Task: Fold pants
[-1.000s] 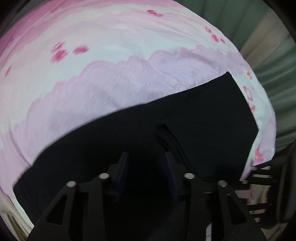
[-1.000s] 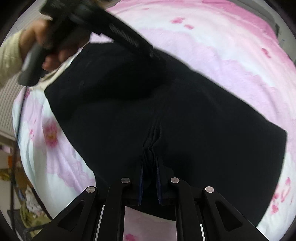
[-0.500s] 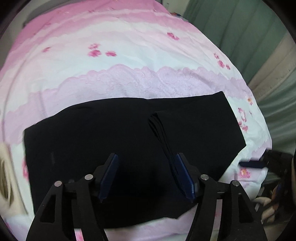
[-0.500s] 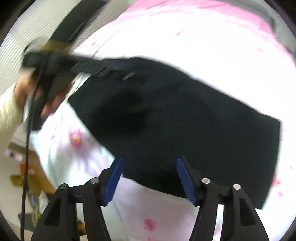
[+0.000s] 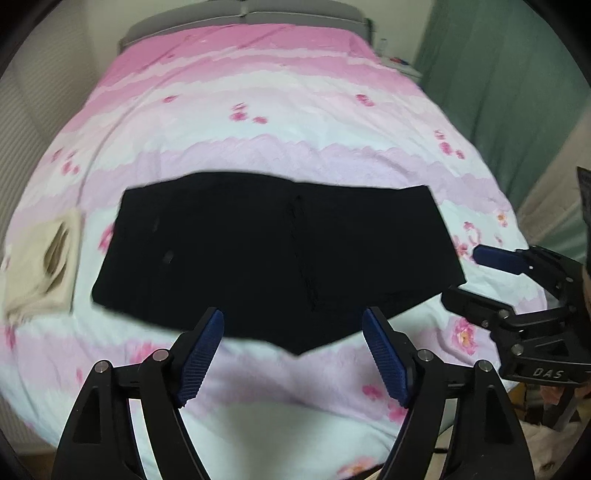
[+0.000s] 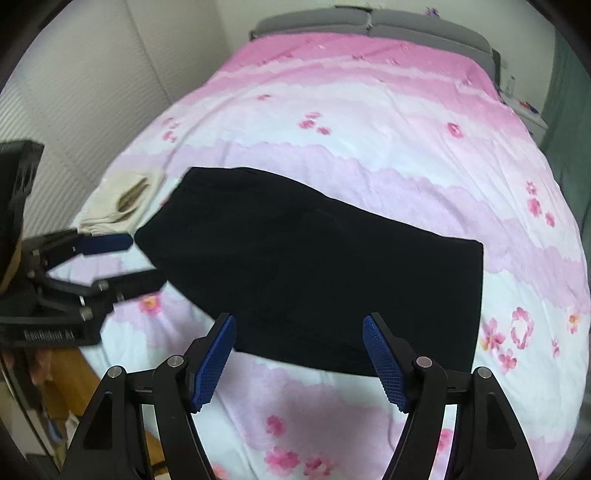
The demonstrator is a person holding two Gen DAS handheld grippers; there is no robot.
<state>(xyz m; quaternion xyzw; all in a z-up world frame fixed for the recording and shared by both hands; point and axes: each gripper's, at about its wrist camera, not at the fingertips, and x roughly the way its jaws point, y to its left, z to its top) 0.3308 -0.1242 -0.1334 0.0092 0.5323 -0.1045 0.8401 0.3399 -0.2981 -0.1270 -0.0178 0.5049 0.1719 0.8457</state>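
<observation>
The black pants (image 5: 277,258) lie folded flat across the pink flowered bedcover (image 5: 258,110), with a fold line down their middle; the right wrist view shows the same pants (image 6: 314,266). My left gripper (image 5: 293,321) hovers above their near edge, its jaws opening with nothing between them. From the right wrist view it (image 6: 146,258) hangs off the pants' left end. My right gripper (image 6: 300,321) is also lifted above the near edge, its jaws opening and empty. In the left wrist view it (image 5: 461,275) sits beside the pants' right corner.
A folded beige garment (image 5: 40,266) lies on the bed left of the pants, also seen as the beige garment (image 6: 122,199). A grey headboard (image 5: 243,14) closes the far end. Green curtains (image 5: 517,92) hang on the right, a pale wall (image 6: 74,92) on the left.
Both grippers have let go of the pants, widened their jaws and pulled up and back. The pants now lie flat on the bed, farther from both cameras.
</observation>
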